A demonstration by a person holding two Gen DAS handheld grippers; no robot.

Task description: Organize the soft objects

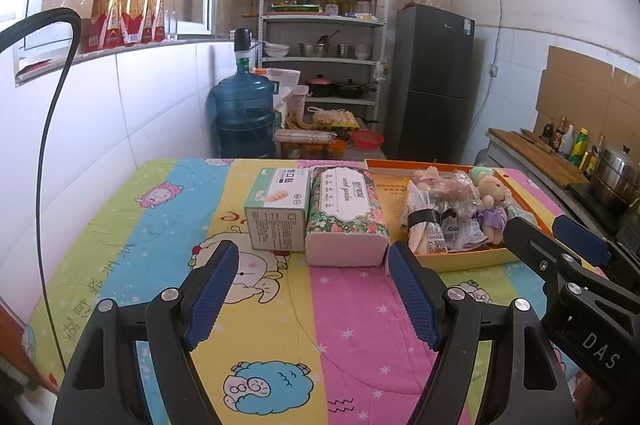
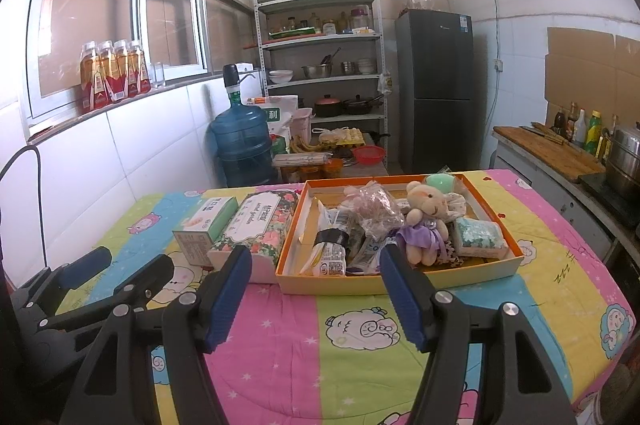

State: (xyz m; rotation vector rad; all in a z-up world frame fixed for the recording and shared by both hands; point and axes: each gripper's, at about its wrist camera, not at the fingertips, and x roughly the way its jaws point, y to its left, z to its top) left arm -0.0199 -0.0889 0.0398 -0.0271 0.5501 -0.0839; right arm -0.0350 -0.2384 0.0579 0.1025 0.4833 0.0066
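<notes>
An orange box lid (image 2: pixel 400 283) (image 1: pixel 460 261) sits on the quilt-covered table, holding a small bear in a purple dress (image 2: pixel 426 225) (image 1: pixel 491 207), a green patterned tissue pack (image 2: pixel 480 237), plastic-wrapped packets (image 2: pixel 332 249) and a crumpled clear bag (image 2: pixel 376 205). Left of it lie a floral tissue pack (image 1: pixel 344 221) (image 2: pixel 260 225) and a green-white carton (image 1: pixel 278 213) (image 2: pixel 206 225). My left gripper (image 1: pixel 314 289) stands open, short of the tissue pack, nothing between its fingers. My right gripper (image 2: pixel 316 297) is open too, just before the lid's near wall, empty.
The table (image 1: pixel 352 325) carries a striped cartoon quilt. A tiled wall runs along its left side. Behind stand a water jug (image 1: pixel 244 113), a metal shelf (image 1: pixel 324 37) and a fridge (image 1: pixel 434 81). A counter with bottles and a pot (image 2: pixel 624 157) lies to the right.
</notes>
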